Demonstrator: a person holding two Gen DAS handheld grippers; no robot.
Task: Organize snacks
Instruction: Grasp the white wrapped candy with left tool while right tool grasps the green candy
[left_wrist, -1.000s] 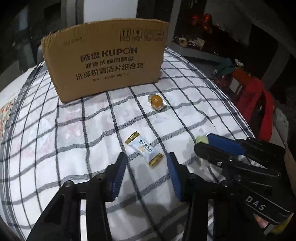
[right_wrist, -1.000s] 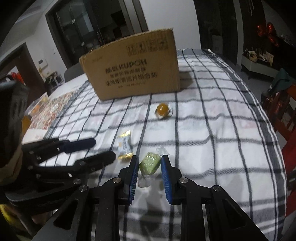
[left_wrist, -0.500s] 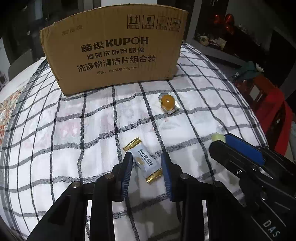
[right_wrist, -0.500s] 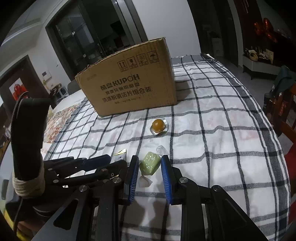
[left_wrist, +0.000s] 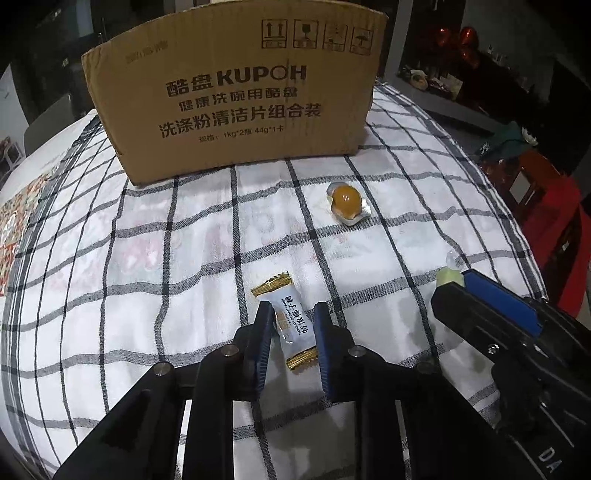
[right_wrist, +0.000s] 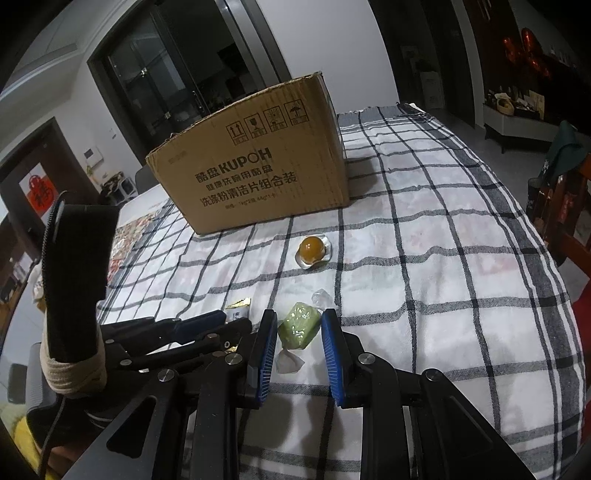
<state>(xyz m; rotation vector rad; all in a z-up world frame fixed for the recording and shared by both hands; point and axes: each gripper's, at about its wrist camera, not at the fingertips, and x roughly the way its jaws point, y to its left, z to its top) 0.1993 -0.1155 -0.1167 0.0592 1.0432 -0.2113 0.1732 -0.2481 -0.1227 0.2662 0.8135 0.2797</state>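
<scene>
Nearest the viewer, the left gripper (left_wrist: 290, 325) points steeply down at the checked tablecloth (left_wrist: 147, 258). Its blue pads (left_wrist: 325, 347) have just been closing around a white snack packet with gold ends (left_wrist: 291, 325), which lies flat on the cloth between them; the left pad meets the packet's edge, while a sliver of gap seems to remain at the right pad, so a firm clamp cannot be confirmed.

At about 3 o'clock from this packet, the right gripper (right_wrist: 299, 332) holds a pale green wrapped sweet (right_wrist: 298, 325). The fingers stand narrowly apart and bracket the sweet on both sides, its clear twisted wrapper ends sticking out front and back. In the left wrist view only the sweet's tip (left_wrist: 448, 276) shows past the black finger.

Farther on, at roughly 1 o'clock from the white packet and well apart from both grippers, an amber ball in a clear wrapper (left_wrist: 346, 201) lies alone on the cloth.

Farthest, at 12 o'clock, a brown cardboard box printed KUPOH (left_wrist: 236, 96) stands upright on the table, its printed side facing the grippers.
</scene>
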